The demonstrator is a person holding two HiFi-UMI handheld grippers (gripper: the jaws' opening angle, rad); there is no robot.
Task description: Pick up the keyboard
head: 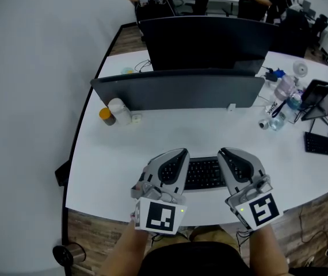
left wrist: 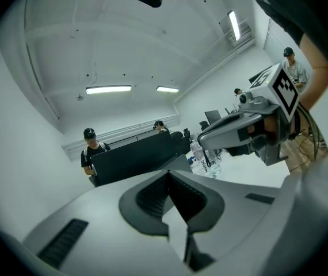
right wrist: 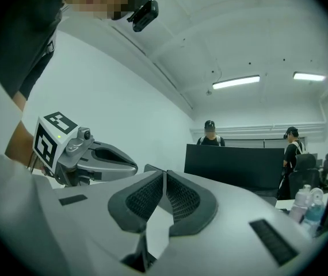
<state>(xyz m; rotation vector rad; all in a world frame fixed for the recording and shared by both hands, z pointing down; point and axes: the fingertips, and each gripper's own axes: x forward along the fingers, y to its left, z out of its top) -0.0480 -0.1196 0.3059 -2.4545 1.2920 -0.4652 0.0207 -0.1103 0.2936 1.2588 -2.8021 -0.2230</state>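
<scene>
The black keyboard (head: 203, 174) lies flat at the near edge of the white desk (head: 152, 140), about midway along that edge, right in front of the person. Only its middle stretch of keys shows in the head view, because a gripper sits over each end. The left gripper (left wrist: 168, 176) covers the keyboard's left end and the right gripper (right wrist: 164, 175) covers its right end. Both point away from the person toward the far edge. Whether either one touches the keyboard cannot be told. In its own view the left gripper's ribbed pads meet at the tip with nothing between them, so it is closed and empty. The right gripper's pads likewise press together on nothing. Each gripper view looks out level across the room and catches the other gripper beside it, and neither shows the keyboard. Toward the far edge a wide grey monitor (head: 178, 91) stands with its back to the person. A white jar (head: 119, 111) and a small orange-capped thing (head: 106, 115) stand at its left end, and clear bottles (head: 283, 89) stand near its right end. A second keyboard (head: 322, 144) lies near the desk's right edge.
</scene>
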